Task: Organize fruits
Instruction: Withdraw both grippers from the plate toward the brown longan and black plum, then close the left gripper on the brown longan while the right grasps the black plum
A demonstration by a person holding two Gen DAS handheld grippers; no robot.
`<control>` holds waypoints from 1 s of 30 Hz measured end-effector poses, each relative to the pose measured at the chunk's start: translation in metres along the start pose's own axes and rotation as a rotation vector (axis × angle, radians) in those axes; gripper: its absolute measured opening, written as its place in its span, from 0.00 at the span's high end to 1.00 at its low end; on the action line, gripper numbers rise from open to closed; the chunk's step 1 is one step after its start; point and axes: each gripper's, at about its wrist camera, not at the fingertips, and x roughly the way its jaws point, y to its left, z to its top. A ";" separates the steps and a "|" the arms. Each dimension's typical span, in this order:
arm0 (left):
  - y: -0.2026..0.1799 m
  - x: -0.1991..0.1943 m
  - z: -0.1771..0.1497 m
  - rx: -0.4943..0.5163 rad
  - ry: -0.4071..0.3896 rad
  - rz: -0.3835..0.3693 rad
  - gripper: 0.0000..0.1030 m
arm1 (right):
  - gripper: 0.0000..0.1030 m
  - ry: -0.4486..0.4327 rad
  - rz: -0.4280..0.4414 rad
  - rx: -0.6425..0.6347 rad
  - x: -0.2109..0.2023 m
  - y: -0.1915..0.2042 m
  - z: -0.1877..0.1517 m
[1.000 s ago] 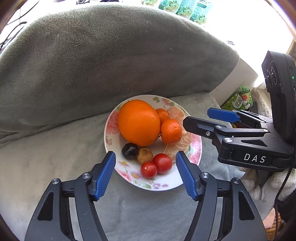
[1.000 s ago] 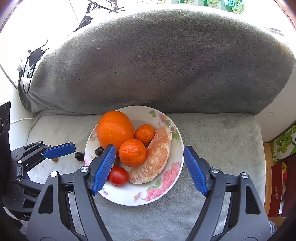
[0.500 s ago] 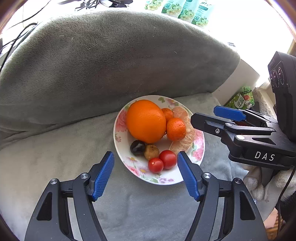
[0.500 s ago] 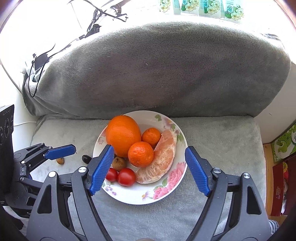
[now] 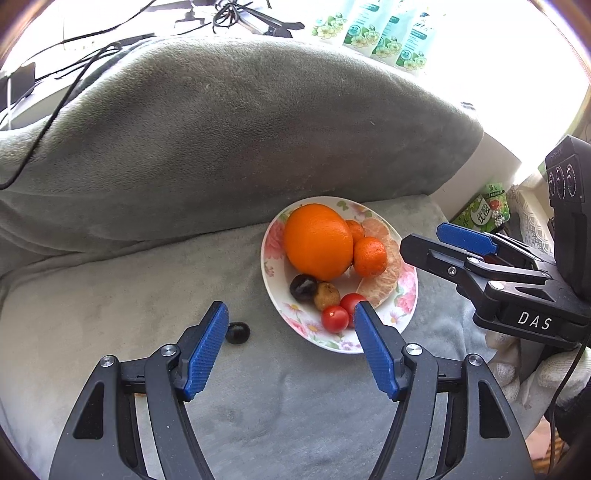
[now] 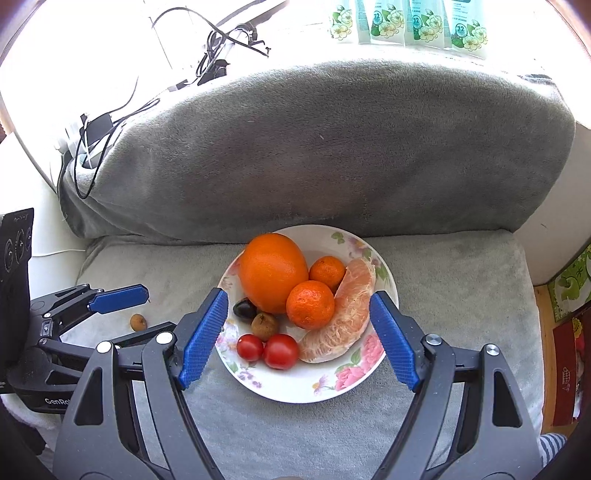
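A floral plate point(image 5: 400, 317) point(image 6: 332, 384) on the grey blanket holds a big orange point(image 5: 317, 240) point(image 6: 273, 271), two tangerines point(image 6: 310, 304), a peeled pomelo segment point(image 6: 343, 321), two cherry tomatoes point(image 6: 280, 350), a dark grape point(image 6: 244, 308) and a small brown fruit point(image 6: 265, 325). A loose dark grape point(image 5: 237, 332) lies on the blanket left of the plate, beside my left gripper's fingertip. A loose brown fruit point(image 6: 138, 322) lies further left. My left gripper point(image 5: 290, 347) is open and empty. My right gripper point(image 6: 295, 334) is open and empty, above the plate's near side.
A large grey cushion point(image 5: 221, 129) rises behind the plate. Cables point(image 6: 96, 140) lie at the back left. Green packets point(image 6: 406, 22) stand on the sill. Boxes point(image 6: 569, 284) sit off the right edge of the blanket.
Both grippers have pulled back and up from the plate. The left gripper has shifted left, so the loose dark grape has come into view by its left finger.
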 end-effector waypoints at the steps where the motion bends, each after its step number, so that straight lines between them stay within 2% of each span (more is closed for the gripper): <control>1: 0.003 -0.003 -0.002 -0.005 -0.006 -0.001 0.32 | 0.21 -0.014 0.006 -0.004 -0.002 0.003 -0.001; 12: 0.049 -0.024 -0.040 -0.055 0.010 0.047 0.32 | 0.21 -0.026 0.040 -0.102 -0.002 0.041 -0.018; 23: 0.088 -0.031 -0.075 -0.145 0.041 0.098 0.32 | 0.21 0.087 0.093 -0.177 0.014 0.077 -0.033; 30: 0.100 -0.029 -0.081 -0.173 0.041 0.093 0.34 | 0.21 0.138 0.124 -0.174 0.030 0.094 -0.042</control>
